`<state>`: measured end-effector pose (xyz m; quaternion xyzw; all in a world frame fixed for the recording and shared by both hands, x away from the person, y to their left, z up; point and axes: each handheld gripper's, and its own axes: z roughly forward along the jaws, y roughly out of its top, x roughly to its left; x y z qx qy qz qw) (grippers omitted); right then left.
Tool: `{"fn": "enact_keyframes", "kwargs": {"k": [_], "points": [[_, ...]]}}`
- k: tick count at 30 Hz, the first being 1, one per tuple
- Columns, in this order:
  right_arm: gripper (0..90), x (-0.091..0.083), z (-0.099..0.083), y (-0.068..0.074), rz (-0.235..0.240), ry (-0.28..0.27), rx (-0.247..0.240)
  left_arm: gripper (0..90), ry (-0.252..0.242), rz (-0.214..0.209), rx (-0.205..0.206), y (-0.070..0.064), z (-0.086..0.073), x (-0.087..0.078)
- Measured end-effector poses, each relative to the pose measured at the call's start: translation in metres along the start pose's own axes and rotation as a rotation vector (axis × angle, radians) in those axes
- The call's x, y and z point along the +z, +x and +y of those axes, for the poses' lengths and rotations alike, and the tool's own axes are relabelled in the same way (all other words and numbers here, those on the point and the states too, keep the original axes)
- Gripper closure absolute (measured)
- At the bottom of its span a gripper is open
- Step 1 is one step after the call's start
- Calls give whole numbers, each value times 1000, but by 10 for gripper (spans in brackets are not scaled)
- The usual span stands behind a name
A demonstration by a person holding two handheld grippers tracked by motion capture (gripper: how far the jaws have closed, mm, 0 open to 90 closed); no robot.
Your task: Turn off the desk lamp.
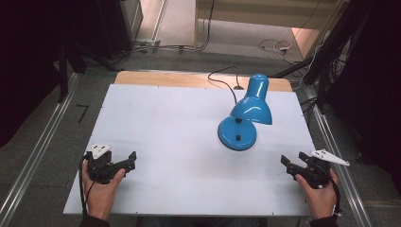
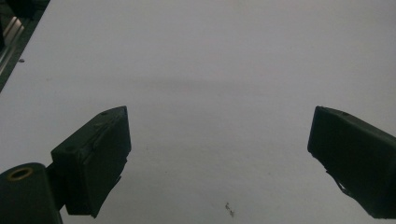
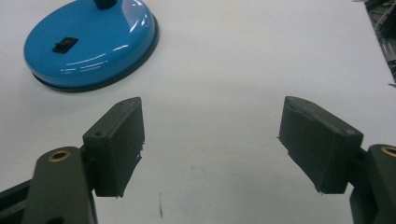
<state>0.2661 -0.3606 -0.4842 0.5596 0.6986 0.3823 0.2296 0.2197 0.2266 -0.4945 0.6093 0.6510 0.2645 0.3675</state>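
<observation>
A: Start with the biggest thing. What is there?

B: One table [image 1: 156, 123], with a white top and a strip of bare wood along its far edge. It takes up most of the high view.

A: And on it?

B: One blue desk lamp [image 1: 246, 116], standing on the right half of the table, toward the far side. It has one round base [image 3: 91, 44] with one small black switch [image 3: 64, 45] on top, and one shade [image 1: 254, 101] tilted over the base. One black cord [image 1: 222, 78] runs from it toward the far edge.

A: How many grippers?

B: Two, one in each hand. The left gripper [image 1: 128, 161] sits near the front left corner, held by the left hand [image 1: 101, 189]. The right gripper [image 1: 287, 163] sits near the front right edge, held by the right hand [image 1: 321, 191].

A: Are they holding anything?

B: No. Both have their jaws spread wide with only bare tabletop between them. The left one is well apart from the lamp. The right one points toward the base, which lies near, ahead and to the left of its jaws, not touching.
</observation>
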Motion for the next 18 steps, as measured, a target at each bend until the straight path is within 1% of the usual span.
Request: {"fn": "enact_keyframes", "kwargs": {"k": [4, 5, 6, 8, 10, 12, 14, 18], "points": [[205, -3, -2, -6, -31, -2, -2, 68, 2, 1, 2, 1, 0, 0], [205, -4, -3, -9, -30, -2, -4, 68, 2, 1, 0, 1, 0, 0], [204, -5, -4, -10, -34, -1, 5, 68, 2, 1, 1, 1, 0, 0], [202, -6, -5, -13, -46, 2, 0, 68, 1, 2, 0, 1, 0, 0], [195, -6, -7, -16, -52, 13, 11, 68, 1, 1, 2, 1, 0, 0], [189, -4, -9, -19, -59, 23, 10, 68, 2, 2, 1, 1, 0, 0], [163, 1, -11, -21, -70, 43, 9, 68, 2, 2, 2, 1, 0, 0], [145, 18, -16, -23, -109, 110, -3, 69, 3, 6, 3, 2, 0, 1]]}}
